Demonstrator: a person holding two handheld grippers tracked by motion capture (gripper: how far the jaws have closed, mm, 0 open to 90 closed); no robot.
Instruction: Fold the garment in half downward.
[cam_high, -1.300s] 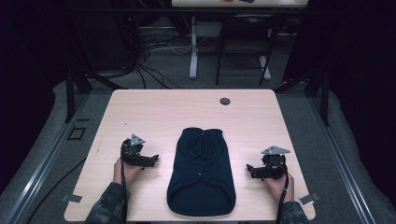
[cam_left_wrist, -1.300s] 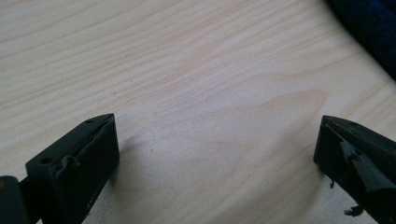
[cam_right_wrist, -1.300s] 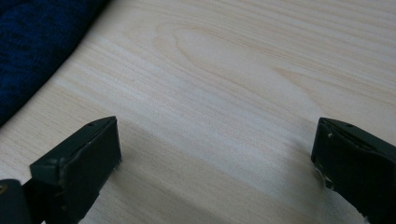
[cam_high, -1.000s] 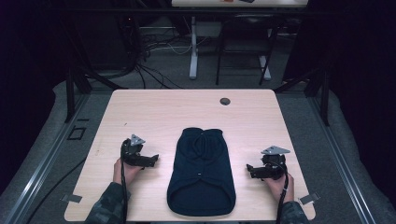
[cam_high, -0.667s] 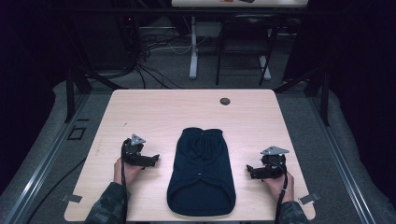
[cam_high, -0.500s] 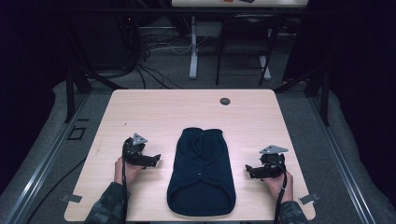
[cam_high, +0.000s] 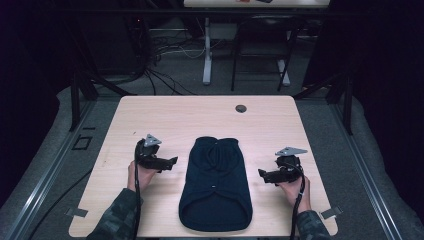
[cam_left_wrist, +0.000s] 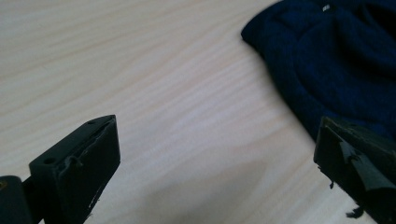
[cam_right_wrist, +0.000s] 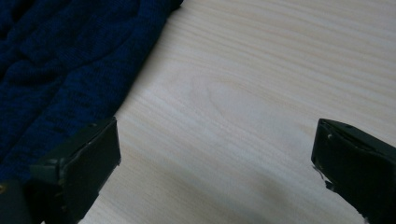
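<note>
Where lit: pale wood tabletop (cam_high: 165, 115), dark room behind
Middle: navy garment (cam_high: 215, 185), flat
Left gripper (cam_high: 170, 161), right gripper (cam_high: 262, 173): jaws wide apart, empty

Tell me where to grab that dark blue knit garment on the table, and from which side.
Probably the long side edges of the dark blue knit garment: it lies flat between the two open claws. Bring the left claw in from its left edge and the right claw from its right, sliding one jaw under the edge.

The high view looks down over the table (cam_high: 165, 115); both gripper views skim it closely, sharing the garment's (cam_high: 215, 185) edges.
</note>
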